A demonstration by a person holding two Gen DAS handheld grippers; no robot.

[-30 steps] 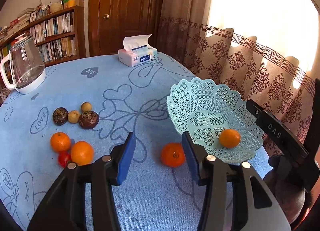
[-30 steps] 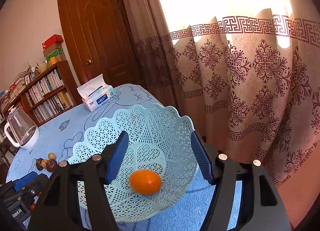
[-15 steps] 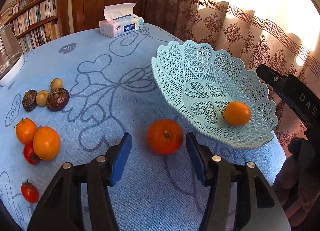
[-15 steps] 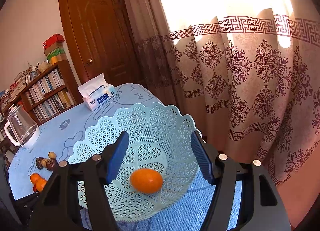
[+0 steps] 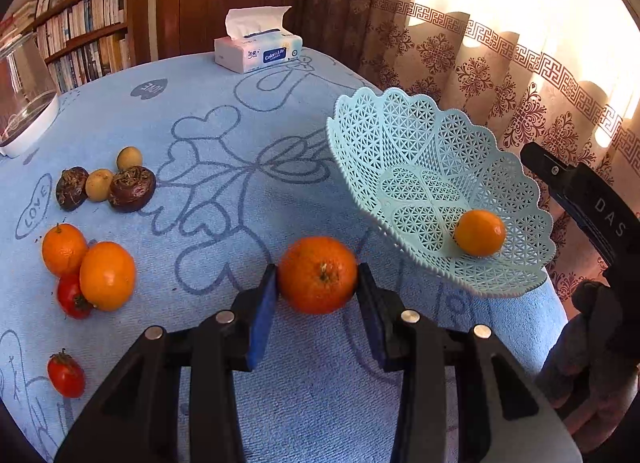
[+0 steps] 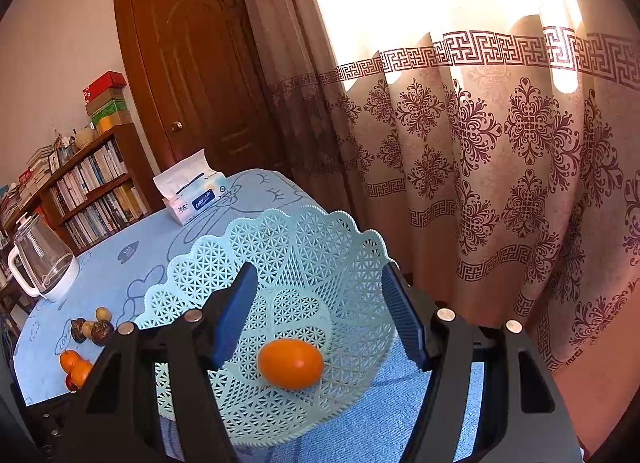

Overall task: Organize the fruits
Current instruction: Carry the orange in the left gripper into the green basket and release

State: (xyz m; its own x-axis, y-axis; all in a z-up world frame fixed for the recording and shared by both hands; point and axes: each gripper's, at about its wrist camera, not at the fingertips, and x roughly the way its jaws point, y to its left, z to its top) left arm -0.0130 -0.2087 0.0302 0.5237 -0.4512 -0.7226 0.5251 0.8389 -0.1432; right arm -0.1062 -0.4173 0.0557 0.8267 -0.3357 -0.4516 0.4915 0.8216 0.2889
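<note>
My left gripper is shut on an orange on the blue tablecloth, just left of the pale blue lattice basket. One small orange lies in the basket. My right gripper is open and empty, hovering over the basket with that orange below it. Two more oranges, two tomatoes and several brown and yellow small fruits lie at the left.
A tissue box stands at the table's far edge. A glass kettle stands far left. Curtains hang close behind the basket, at the table's right edge. A bookshelf and door are behind.
My left gripper moved forward and closed its fingers onto the orange beside the basket. The right gripper stayed open over the basket.
</note>
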